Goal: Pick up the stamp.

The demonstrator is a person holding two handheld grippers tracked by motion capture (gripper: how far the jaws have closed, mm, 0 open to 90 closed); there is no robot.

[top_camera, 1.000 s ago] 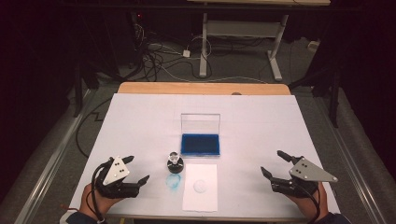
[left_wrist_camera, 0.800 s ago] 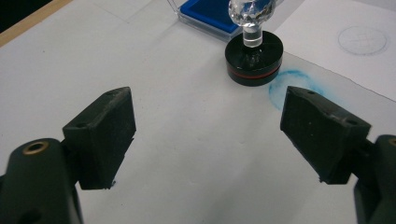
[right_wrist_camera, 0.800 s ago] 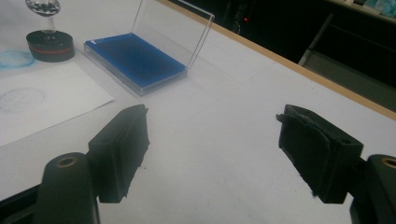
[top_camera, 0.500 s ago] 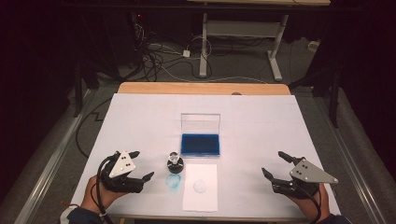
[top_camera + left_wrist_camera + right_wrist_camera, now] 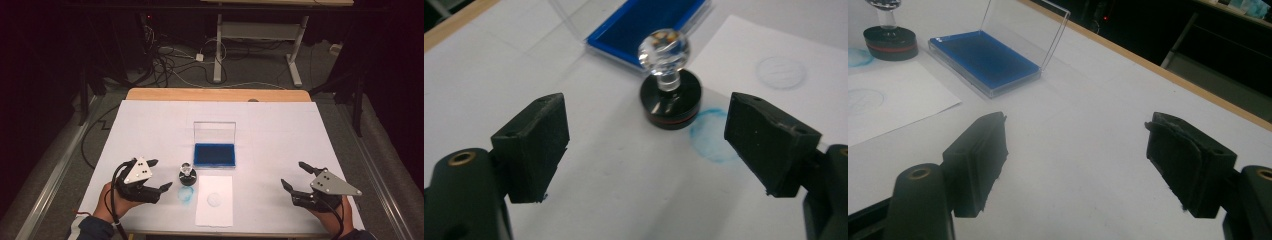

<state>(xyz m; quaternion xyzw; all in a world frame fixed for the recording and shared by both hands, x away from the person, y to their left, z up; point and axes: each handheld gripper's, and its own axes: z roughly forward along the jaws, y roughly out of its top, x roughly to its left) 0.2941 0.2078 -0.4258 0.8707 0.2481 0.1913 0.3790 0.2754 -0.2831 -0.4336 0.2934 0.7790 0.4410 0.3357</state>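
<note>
Black stamp (image 5: 187,175): stands upright on the white tabletop (image 5: 150,125), clear knob on top, just left of the paper sheet and in front of the ink pad's left corner.
Left gripper (image 5: 156,175): held low near the tabletop's front edge, jaws wide apart, nothing between them; the stamp (image 5: 670,95) sits just ahead of the gap, not touched.
Right gripper (image 5: 295,174): near the front right of the tabletop, well apart from the stamp, jaws spread and empty.
Blue ink pad (image 5: 214,154): in its clear case, lid raised at the back.
Paper sheet (image 5: 215,212): flat, faint round print (image 5: 216,199) on it.
Blue ring mark (image 5: 186,193): on the tabletop, just in front of the stamp.
</note>
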